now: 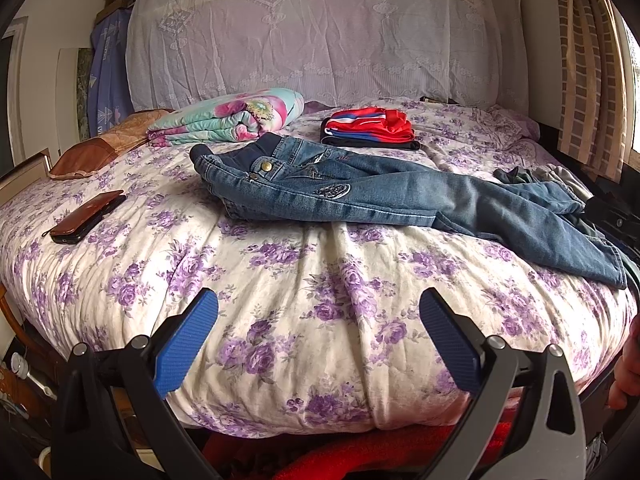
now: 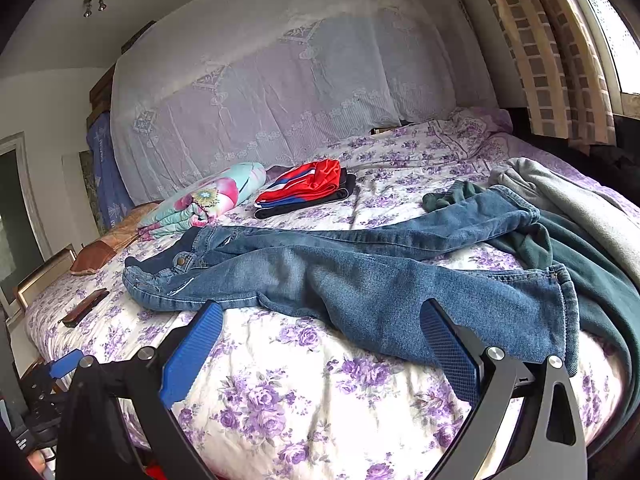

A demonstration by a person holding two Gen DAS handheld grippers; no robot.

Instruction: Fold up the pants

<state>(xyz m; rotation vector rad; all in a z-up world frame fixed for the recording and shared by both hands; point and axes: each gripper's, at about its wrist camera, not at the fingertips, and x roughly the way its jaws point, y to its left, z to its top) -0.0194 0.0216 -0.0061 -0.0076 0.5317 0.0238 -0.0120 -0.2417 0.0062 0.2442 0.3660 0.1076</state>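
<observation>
A pair of blue jeans (image 1: 360, 192) lies spread across the floral bedspread (image 1: 280, 300), waistband to the left, legs running right. In the right wrist view the same jeans (image 2: 360, 276) fill the middle, with both leg hems at the right. My left gripper (image 1: 319, 300) is open near the bed's front edge, short of the jeans and holding nothing. My right gripper (image 2: 322, 312) is open too, its right finger (image 2: 448, 344) in front of the nearer leg and nothing between the pads. The left gripper's blue pad (image 2: 66, 362) shows at the lower left of the right wrist view.
A folded red and blue garment stack (image 1: 370, 130) and a rolled floral quilt (image 1: 228, 120) lie behind the jeans. A phone in a brown case (image 1: 86, 218) rests at the left. Dark green and grey clothes (image 2: 580, 248) are heaped at the right edge. A curtain (image 1: 588, 60) hangs at the right.
</observation>
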